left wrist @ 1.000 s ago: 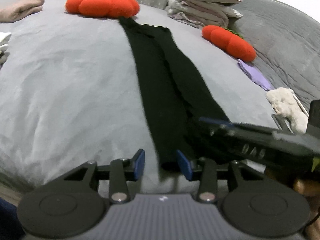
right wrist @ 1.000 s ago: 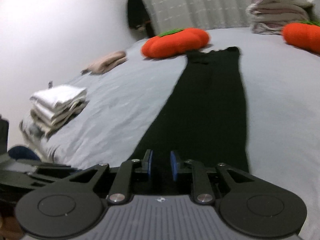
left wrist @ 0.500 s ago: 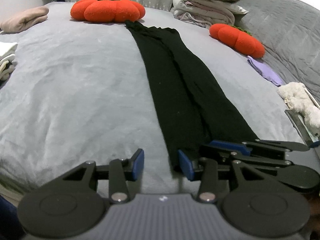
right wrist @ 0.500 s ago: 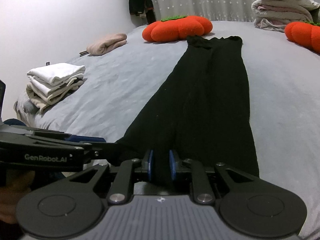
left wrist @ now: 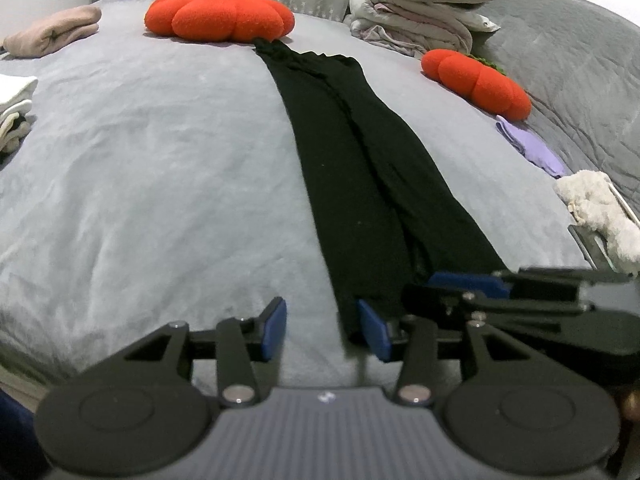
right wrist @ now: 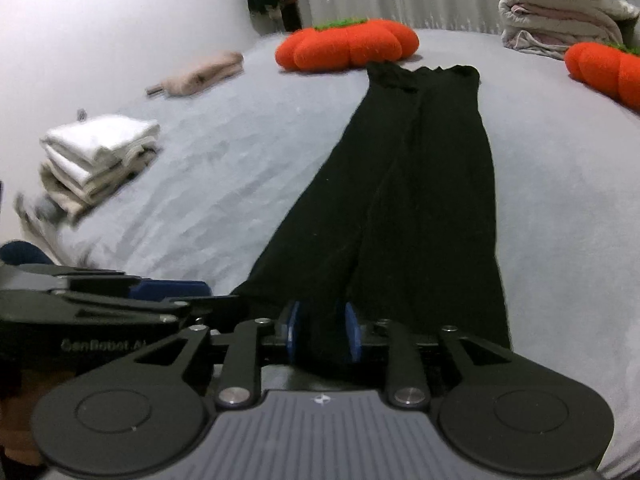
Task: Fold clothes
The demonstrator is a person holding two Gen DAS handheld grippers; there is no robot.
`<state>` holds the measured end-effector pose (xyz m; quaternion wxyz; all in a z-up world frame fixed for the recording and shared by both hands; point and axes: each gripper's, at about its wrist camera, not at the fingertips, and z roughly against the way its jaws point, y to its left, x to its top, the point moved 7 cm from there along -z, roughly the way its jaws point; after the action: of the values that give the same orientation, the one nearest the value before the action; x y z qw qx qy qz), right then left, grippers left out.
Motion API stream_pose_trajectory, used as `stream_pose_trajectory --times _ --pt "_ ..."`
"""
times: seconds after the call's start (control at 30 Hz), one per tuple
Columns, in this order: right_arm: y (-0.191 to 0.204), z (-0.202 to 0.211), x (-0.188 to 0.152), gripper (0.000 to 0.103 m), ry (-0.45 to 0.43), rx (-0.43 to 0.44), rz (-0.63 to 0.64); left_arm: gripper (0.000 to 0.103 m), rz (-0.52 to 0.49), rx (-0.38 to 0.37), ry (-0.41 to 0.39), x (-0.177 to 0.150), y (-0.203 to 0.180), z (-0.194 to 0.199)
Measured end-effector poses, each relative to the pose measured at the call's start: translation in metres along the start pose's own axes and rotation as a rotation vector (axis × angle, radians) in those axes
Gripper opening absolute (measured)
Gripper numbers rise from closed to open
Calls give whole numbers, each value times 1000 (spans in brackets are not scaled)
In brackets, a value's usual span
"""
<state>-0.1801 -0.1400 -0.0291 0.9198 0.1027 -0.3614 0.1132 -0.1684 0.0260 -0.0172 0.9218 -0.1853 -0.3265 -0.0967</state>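
Note:
A long black garment (left wrist: pixel 360 168) lies stretched out lengthwise on the grey bed (left wrist: pixel 140 160), its far end touching an orange cushion. My left gripper (left wrist: pixel 324 332) is open at the near end. The cloth's corner lies just inside its right pad and nothing is pinched. In the right wrist view the same black garment (right wrist: pixel 420 200) runs away from me. My right gripper (right wrist: pixel 321 332) is shut on its near hem, with cloth filling the gap between the blue pads. The right gripper's fingers (left wrist: pixel 464 282) show low on the right of the left wrist view.
A big orange pumpkin cushion (left wrist: pixel 218 16) sits at the far end and a smaller one (left wrist: pixel 478 80) to the right. Folded white clothes (right wrist: pixel 96 156) and a pink folded item (right wrist: pixel 200 74) lie left. Piled bedding (left wrist: pixel 420 20), a purple cloth (left wrist: pixel 528 148) and a fluffy white item (left wrist: pixel 600 208) lie right.
Both grippers have settled side by side at the garment's near end. The right gripper's pads stand slightly wider apart around the hem. The left gripper stays open.

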Motion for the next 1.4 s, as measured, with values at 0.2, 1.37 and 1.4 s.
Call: stream_pose_trajectory --times 0.2,1.37,1.4 --pt "5 19 31 59 18 -194 152 45 39 -38 -58 11 4 8" --pt "-7 111 105 103 -217 231 -111 69 65 14 -51 52 -4 -49" --pt "-11 109 105 103 -222 249 -118 68 65 11 -51 52 -4 -49"
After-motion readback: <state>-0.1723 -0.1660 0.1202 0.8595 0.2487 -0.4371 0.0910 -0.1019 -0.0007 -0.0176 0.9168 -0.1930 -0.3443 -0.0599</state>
